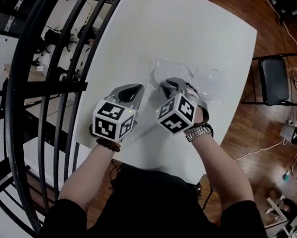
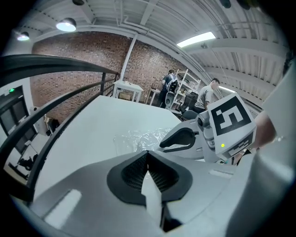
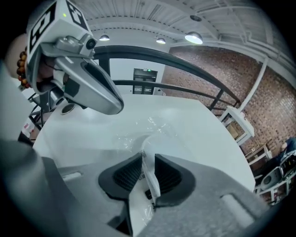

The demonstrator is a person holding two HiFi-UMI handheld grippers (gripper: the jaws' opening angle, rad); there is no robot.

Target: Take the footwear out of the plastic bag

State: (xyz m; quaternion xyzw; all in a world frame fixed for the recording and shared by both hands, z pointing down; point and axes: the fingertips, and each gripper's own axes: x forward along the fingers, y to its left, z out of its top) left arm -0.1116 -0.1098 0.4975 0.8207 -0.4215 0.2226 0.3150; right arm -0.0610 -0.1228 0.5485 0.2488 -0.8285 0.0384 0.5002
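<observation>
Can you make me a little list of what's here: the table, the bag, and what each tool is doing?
surface: white table
bag: clear, crinkled plastic bag, lying on the table ahead of both tools
left tool: jaws together, bag just ahead of it
right tool: jaws closed on a white-looking fold of the bag

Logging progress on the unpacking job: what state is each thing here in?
plastic bag: crumpled, lying on the table, near edge pinched.
right claw: shut on the plastic bag's thin white edge.
left claw: shut beside the bag, nothing clearly held.
chair: unfolded, unoccupied.
</observation>
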